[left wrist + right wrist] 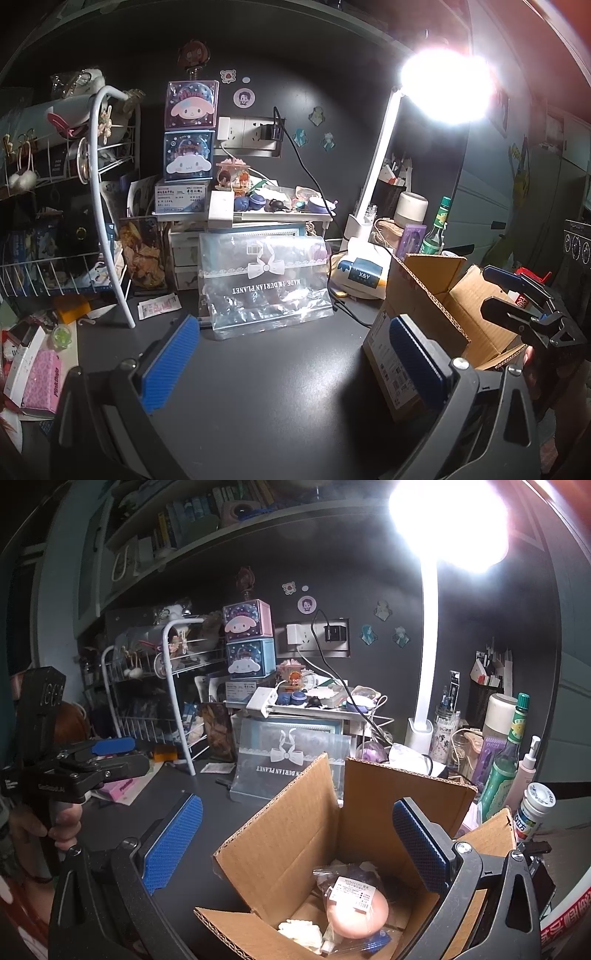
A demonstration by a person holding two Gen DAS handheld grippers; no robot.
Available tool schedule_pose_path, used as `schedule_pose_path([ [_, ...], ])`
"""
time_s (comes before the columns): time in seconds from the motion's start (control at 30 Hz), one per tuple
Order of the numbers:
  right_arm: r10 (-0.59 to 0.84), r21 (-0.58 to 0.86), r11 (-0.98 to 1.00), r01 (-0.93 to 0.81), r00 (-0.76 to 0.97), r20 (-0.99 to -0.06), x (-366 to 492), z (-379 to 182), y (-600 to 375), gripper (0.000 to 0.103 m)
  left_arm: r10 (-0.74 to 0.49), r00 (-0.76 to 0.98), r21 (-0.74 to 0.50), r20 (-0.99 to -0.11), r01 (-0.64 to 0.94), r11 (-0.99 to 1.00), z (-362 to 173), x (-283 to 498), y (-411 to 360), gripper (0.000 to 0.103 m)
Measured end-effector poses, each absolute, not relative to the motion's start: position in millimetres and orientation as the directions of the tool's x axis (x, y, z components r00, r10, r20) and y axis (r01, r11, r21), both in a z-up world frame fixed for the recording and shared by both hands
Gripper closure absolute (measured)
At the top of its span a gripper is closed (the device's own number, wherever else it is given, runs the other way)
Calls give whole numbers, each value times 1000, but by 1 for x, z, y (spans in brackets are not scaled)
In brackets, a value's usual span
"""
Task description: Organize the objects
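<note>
An open cardboard box [295,812] stands on the dark desk, also in the left wrist view [436,295]. Inside lie a wrapped pink egg-shaped item [356,910] and a small white item [299,932]. My right gripper [295,849] is open and empty, hovering over the box opening. My left gripper [295,362] is open and empty above the bare desk, left of the box. A clear plastic bag with a bow print [264,280] leans upright behind it, also in the right wrist view [291,760].
A white wire rack [74,229] with clutter stands at the left. Pink and white boxes [37,380] lie at the desk's left edge. A lit desk lamp [373,184], bottles [506,760] and a small shelf with trinkets [258,206] crowd the back.
</note>
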State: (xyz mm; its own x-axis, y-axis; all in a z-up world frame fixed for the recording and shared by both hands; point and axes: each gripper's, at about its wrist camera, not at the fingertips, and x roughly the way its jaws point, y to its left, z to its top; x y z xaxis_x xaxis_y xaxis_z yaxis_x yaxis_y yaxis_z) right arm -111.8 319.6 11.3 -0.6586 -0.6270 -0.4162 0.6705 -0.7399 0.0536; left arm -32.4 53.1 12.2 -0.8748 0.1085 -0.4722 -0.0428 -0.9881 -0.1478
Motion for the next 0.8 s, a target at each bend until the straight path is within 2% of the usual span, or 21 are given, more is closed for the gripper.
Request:
schedule_pose_path([
  [0.8, -621, 34, -744, 667, -671, -405, -109, 15, 321, 0, 123, -873, -155, -472, -55, -986, 10, -35, 52, 1],
])
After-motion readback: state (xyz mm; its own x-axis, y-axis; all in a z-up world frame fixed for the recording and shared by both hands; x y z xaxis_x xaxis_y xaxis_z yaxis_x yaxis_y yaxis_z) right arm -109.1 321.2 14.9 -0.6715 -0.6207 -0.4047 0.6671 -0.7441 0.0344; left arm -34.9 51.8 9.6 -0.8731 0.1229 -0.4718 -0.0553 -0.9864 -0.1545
